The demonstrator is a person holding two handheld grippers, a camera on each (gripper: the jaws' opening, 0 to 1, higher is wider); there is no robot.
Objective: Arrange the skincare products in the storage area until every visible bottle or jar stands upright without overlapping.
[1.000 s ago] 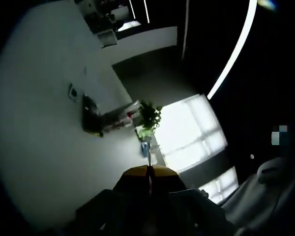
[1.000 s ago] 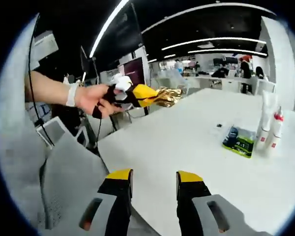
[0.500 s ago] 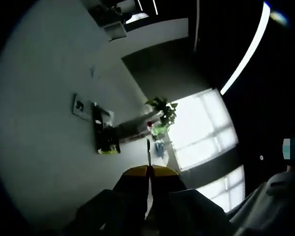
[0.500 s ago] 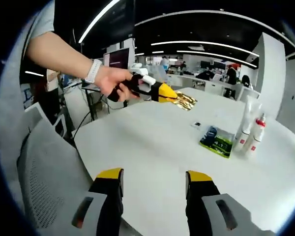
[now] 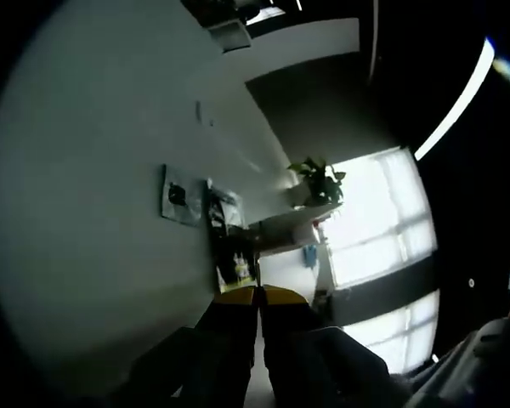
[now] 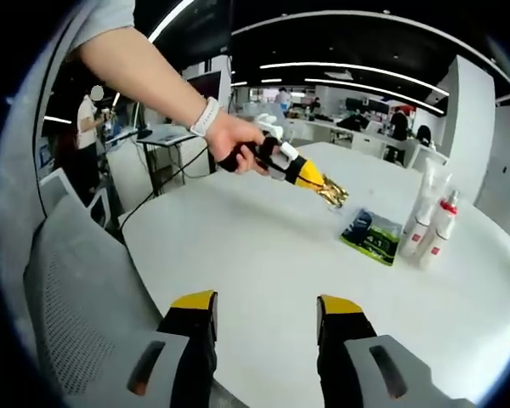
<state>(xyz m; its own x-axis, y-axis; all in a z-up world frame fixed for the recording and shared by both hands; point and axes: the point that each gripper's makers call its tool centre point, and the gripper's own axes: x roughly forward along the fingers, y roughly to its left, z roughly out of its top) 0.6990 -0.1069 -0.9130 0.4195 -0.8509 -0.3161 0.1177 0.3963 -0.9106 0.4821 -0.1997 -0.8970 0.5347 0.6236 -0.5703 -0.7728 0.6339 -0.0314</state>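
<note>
White and smooth, the round table [image 6: 263, 255] fills the middle of the right gripper view. At centre right a dark green packet [image 6: 372, 235] lies flat beside two upright white bottles [image 6: 423, 223]. The right gripper [image 6: 266, 321] stands wide apart at the bottom, empty. The left gripper [image 6: 333, 196], yellow-tipped, is pressed together, near the packet.
</note>
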